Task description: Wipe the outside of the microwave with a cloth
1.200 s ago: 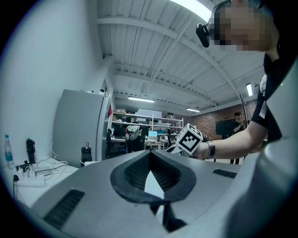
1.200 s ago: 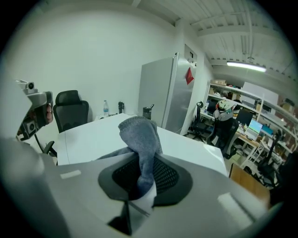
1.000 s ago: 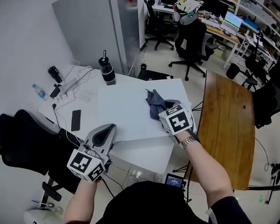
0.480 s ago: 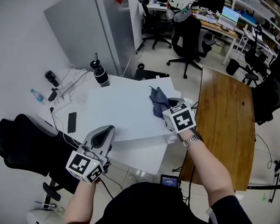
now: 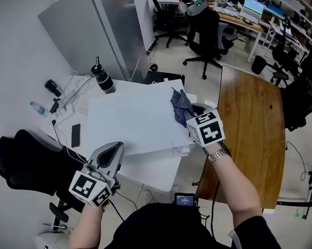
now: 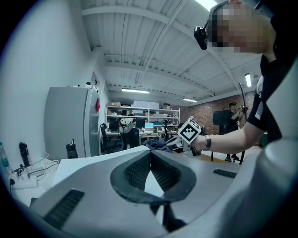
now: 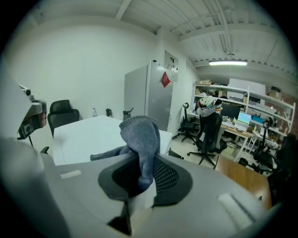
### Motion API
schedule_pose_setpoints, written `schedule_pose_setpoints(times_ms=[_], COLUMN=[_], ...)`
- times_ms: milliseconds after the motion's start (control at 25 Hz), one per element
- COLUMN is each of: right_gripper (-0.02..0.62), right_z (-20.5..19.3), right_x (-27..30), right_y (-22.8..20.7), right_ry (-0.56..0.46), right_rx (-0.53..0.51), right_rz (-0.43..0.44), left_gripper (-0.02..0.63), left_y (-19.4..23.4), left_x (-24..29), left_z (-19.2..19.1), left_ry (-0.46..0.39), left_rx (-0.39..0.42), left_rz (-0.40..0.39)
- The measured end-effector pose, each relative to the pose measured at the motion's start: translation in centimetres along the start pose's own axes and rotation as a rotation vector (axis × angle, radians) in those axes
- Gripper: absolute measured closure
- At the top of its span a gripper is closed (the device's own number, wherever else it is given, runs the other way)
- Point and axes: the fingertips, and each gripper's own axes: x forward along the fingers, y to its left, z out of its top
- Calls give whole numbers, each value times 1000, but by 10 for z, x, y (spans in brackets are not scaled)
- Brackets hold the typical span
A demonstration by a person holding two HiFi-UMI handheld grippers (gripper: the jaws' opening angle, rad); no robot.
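Observation:
The microwave (image 5: 130,120) is a white box on a white table, seen from above in the head view. A grey-blue cloth (image 5: 181,104) lies bunched at the far right edge of its top. My right gripper (image 5: 190,114) is shut on that cloth, and the cloth (image 7: 142,139) rises from between its jaws in the right gripper view. My left gripper (image 5: 113,148) is shut and empty, and hangs off the microwave's near left corner. In the left gripper view its jaws (image 6: 150,155) meet, with the cloth (image 6: 156,144) far beyond.
A black bottle (image 5: 100,76), a power strip with cables (image 5: 70,95), a phone (image 5: 75,135) and a water bottle (image 5: 38,108) lie on the table to the left. A wooden table (image 5: 248,130) stands to the right, a black chair (image 5: 22,157) at near left, a grey fridge (image 5: 83,27) behind.
My right gripper has slid the cloth across the microwave's top toward its far right edge. My left gripper has drifted a little toward the near left, still shut.

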Motion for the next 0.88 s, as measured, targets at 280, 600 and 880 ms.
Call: schedule_pose_setpoints(times_ms=[280,600,880], right_gripper=[531,531,531], right_z=[-7,-24,-46], right_x=[-6,-5,8], right_y=[-22,-49,-58], right_ry=[-38,-66,-73], right_rx=[36,87,130], right_rz=[-5,-16,5], left_gripper=[601,601,601], left_y=[-17,-29,-37], left_x=[12,24,32], left_z=[6,3,7], left_ry=[16,48,62], left_rx=[29,41,55], left_rz=[-17,-15,-18])
